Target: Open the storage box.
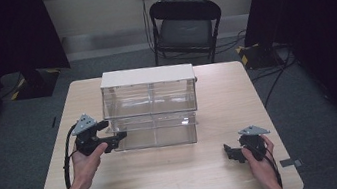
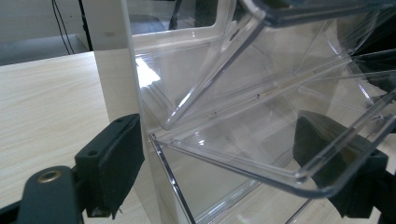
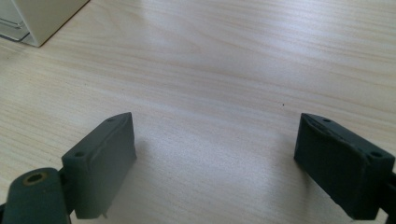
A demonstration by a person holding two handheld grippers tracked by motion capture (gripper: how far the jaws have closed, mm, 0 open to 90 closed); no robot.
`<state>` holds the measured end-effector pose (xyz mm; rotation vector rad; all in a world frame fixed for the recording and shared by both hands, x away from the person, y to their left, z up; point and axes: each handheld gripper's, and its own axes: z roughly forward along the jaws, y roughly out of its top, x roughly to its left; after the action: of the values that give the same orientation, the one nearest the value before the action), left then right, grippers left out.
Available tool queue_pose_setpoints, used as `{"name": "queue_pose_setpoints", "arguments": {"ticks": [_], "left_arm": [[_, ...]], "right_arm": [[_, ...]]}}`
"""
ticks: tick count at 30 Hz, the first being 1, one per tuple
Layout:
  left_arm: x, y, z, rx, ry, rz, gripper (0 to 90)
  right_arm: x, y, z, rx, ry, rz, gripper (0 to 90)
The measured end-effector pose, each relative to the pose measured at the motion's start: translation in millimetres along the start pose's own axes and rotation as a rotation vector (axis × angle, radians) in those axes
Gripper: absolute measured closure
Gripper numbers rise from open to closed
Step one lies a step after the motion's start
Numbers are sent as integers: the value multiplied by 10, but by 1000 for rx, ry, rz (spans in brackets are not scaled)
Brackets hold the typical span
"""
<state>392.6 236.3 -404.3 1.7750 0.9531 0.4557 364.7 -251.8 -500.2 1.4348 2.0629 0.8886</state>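
Clear acrylic forms the drawer cabinet (image 1: 151, 108), which has a white top and side panels and stands at the centre of the pale wood desk (image 1: 169, 180), slightly toward 12 o'clock. In the high view the lower drawer (image 1: 155, 136) is drawn out toward 6 o'clock, its front proud of the upper tier.

Left tool (image 1: 115, 141): the high view places it at the cabinet's 8 o'clock corner, held in the left hand (image 1: 85, 165), tips at the lower drawer's left end. The left gripper view adds what the high view cannot resolve: jaws set wide, one pad (image 2: 114, 163) outside the white side panel (image 2: 122, 70), the other behind the clear drawer wall. Whether either pad touches the plastic cannot be told.

Right tool (image 1: 232, 153): at 4 o'clock on the desk, held in the right hand (image 1: 260, 164), well apart from the cabinet. The right gripper view shows jaws wide, nothing between them, bare wood grain below, and a corner of the cabinet at upper left.

Edges and room: open desk surface runs across the 6 o'clock strip between the two hands, and at 3 o'clock beside the cabinet. The right hand sits near the desk's 4 o'clock edge. Beyond 12 o'clock a black folding chair (image 1: 185, 26) stands on grey carpet (image 1: 20, 132), clear of the desk.
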Motion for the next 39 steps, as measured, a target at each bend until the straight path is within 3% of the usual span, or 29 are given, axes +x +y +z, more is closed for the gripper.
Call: {"name": "queue_pose_setpoints", "arguments": {"ticks": [8,13,20,27,31,39], "left_arm": [[-13,20,35,-15,-2,-17,158],[-38,45,51,-10,-7,0,158],[-33,66,67,-33,-7,-21,157],[-31,98,67,-29,-11,-25,152],[-58,118,71,-26,11,-10,141],[-47,121,69,-30,-1,-18,140]], "right_arm": [[0,0,0,0,0,1,117],[0,0,0,0,0,0,118],[0,0,0,0,0,0,118],[0,0,0,0,0,0,117],[0,0,0,0,0,0,118],[0,0,0,0,0,0,118]]}}
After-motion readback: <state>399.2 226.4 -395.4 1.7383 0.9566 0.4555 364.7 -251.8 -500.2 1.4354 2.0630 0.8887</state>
